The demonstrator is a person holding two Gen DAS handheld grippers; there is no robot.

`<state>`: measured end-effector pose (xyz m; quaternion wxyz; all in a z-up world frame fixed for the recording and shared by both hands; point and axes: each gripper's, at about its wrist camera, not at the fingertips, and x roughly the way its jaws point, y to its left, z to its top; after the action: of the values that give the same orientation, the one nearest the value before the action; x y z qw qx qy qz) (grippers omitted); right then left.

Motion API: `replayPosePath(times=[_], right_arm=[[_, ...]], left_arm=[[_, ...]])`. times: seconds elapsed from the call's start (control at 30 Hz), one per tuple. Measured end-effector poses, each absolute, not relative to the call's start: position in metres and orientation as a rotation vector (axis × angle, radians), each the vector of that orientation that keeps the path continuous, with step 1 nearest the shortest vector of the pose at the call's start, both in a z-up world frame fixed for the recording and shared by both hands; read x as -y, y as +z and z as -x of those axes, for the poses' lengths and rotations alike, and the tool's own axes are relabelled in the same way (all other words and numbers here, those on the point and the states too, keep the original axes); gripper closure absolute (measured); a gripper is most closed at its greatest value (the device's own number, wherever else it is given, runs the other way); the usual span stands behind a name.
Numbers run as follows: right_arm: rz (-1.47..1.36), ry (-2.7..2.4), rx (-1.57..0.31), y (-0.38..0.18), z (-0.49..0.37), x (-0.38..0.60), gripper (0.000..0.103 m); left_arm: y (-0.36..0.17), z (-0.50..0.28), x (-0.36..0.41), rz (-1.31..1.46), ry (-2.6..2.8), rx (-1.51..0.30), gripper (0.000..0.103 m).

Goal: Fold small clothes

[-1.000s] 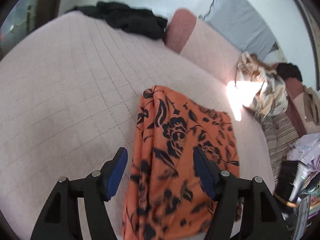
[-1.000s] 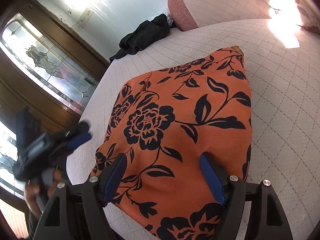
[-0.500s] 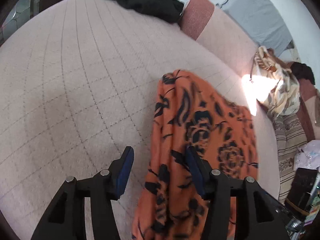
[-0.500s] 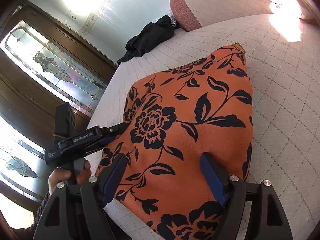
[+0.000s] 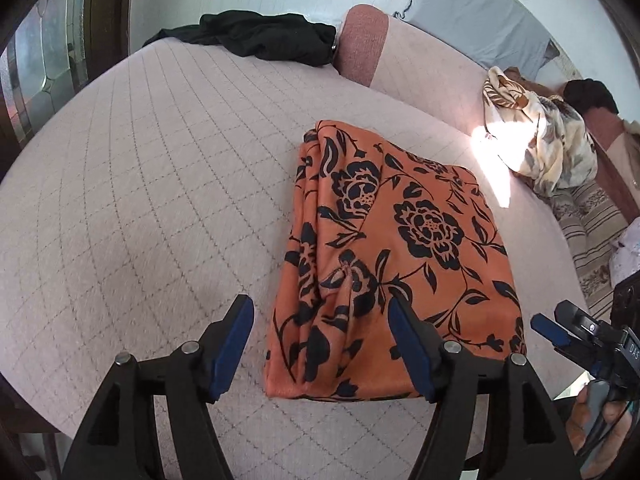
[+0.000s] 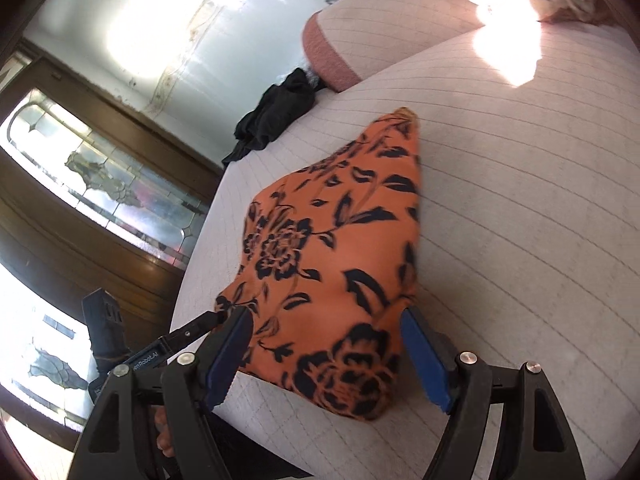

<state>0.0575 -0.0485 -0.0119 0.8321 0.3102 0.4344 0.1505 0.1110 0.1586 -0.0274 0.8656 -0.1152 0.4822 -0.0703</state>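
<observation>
Both claws empty: left gripper (image 5: pixel 320 344) jaws spread, just been opening, nothing pinched; right gripper (image 6: pixel 326 356) wide too, hovering over the near corner. Orange floral cloth (image 5: pixel 392 252) lies folded on the quilted bed (image 5: pixel 140 200) (left edge bunched). Judgement: smooth that edge, square corners before next fold.

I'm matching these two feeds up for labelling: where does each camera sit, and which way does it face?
Left wrist: on the left gripper, looking down at the folded orange floral cloth on the quilted bed; the right gripper and hand show at right.
Right wrist: on the right gripper, facing the cloth towards the glass door; the left gripper shows at left.
Shared: cloth, bed, black garment.
</observation>
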Motion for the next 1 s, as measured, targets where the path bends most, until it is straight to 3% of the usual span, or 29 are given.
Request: replayPosePath(times=[0.57,0.73,1.0], right_arm=[[-0.7,0.293,-0.943,-0.025,-0.048,0.064,0.02],[-0.737,0.3,-0.965,-0.03,-0.067,0.07,0.019],[-0.834,0.324,-1.057,-0.063,-0.145,0.067,0.017]], left_arm=[[-0.016,-0.104,-0.154,0.199,-0.127,-0.992,0.031],[-0.015,-0.126,-0.171,0.281,-0.147,-0.965,0.02],[-0.075,-0.181,-0.178,0.319,-0.247,-1.177,0.019]])
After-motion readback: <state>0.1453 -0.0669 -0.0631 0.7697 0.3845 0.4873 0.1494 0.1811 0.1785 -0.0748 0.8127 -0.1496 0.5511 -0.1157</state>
